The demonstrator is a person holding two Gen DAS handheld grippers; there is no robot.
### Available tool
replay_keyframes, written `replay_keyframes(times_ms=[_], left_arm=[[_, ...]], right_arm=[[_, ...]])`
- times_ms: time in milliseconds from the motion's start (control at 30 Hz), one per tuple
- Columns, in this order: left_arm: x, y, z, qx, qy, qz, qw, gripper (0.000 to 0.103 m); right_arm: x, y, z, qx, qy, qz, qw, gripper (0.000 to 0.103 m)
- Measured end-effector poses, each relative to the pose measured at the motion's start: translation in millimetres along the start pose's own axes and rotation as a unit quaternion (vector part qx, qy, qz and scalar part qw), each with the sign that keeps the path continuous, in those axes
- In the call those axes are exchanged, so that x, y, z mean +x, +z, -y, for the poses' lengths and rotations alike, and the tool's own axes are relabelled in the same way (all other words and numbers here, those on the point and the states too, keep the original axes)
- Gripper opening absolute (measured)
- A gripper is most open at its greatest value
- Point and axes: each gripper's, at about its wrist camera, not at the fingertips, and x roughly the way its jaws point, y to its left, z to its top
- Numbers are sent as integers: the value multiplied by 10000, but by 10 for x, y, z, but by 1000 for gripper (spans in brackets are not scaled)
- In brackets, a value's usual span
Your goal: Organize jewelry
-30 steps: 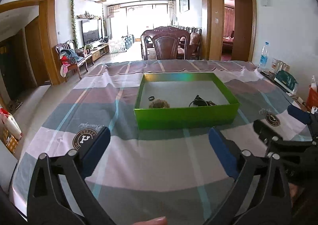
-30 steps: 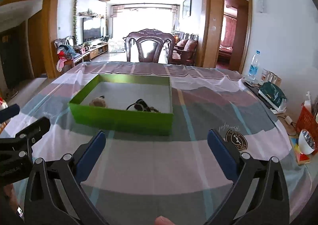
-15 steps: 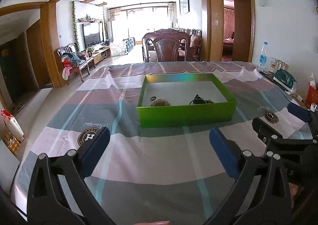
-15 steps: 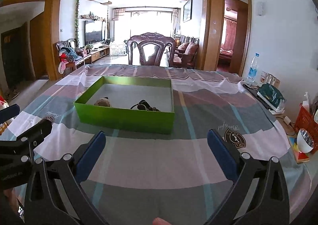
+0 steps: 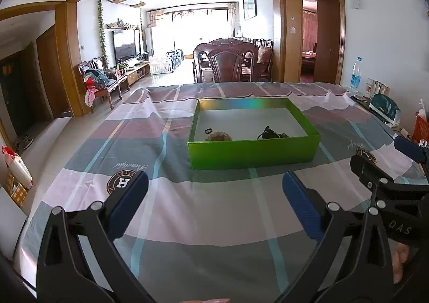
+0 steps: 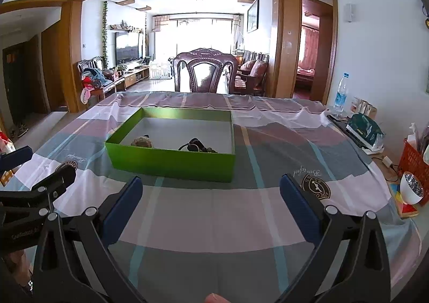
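Observation:
A green open box (image 5: 252,151) (image 6: 171,162) stands on the checked tablecloth ahead of both grippers. Inside it lie a small dark ring (image 5: 208,130), a brownish beaded bracelet (image 5: 218,136) (image 6: 141,141) and a dark tangle of jewelry (image 5: 272,134) (image 6: 197,145). My left gripper (image 5: 214,190) is open and holds nothing, well short of the box. The right gripper (image 6: 211,189) is open too, with only cloth between its fingers. Each gripper shows at the edge of the other's view.
A wooden chair (image 6: 205,72) stands at the table's far side. Along the right edge sit a water bottle (image 6: 340,95), a teal packet (image 6: 366,128), a red basket (image 6: 414,161) and a white cup (image 6: 411,189). The floor drops off at the left.
Both grippers have drawn back and risen a little from the box, so it looks smaller and farther. Both stay open; nothing was picked up.

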Motion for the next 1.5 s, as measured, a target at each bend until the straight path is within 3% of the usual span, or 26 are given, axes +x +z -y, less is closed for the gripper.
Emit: replay_keyframes(times_ms=[1500], left_arm=[[48,-70,-21,24,14,-148,9999,99]], right_arm=[[-8,-42,11,58,-25,-52,10000,100]])
